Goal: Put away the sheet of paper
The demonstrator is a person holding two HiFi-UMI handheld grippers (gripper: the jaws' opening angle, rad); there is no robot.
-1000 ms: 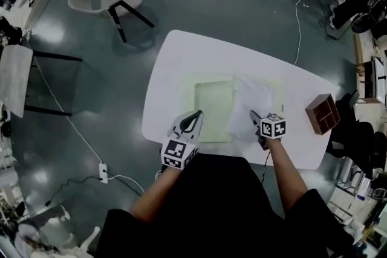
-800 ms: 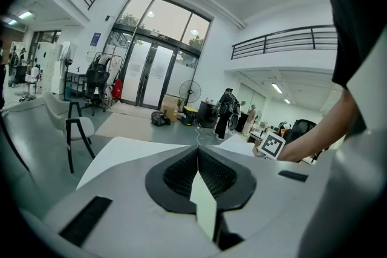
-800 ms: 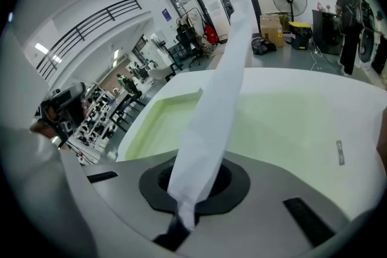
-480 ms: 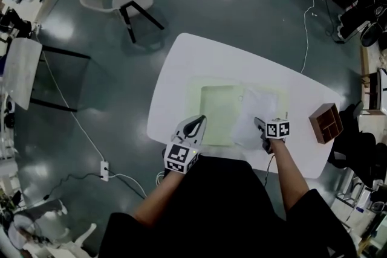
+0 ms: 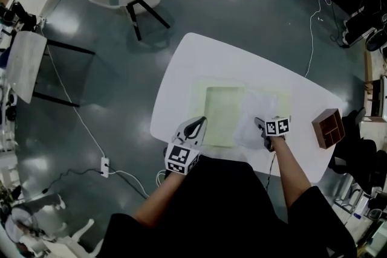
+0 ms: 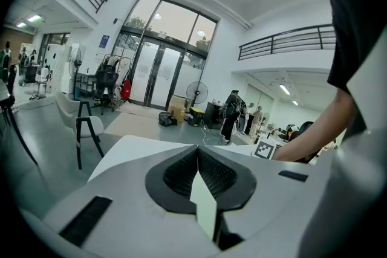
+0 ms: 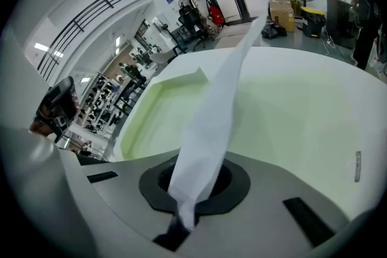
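Table (image 5: 199,63), white, is standing on a grey floor. A pale green mat (image 5: 222,115) is lying across its near half, with a deeper green rectangle on the mat's left part. The sheet of paper (image 5: 257,112) is hanging over the right part of the mat, its near corner lifted. A small wooden box (image 5: 329,128) with compartments is sitting at the table's right end, well apart from the mat.

The right gripper (image 5: 260,125) is clamping the paper: its jaws are closed on the bunched near corner, and the sheet is rising from them over the mat. The left gripper (image 5: 195,124) is hovering at the mat's near left edge, jaws meeting at the tips, holding nothing I can see.
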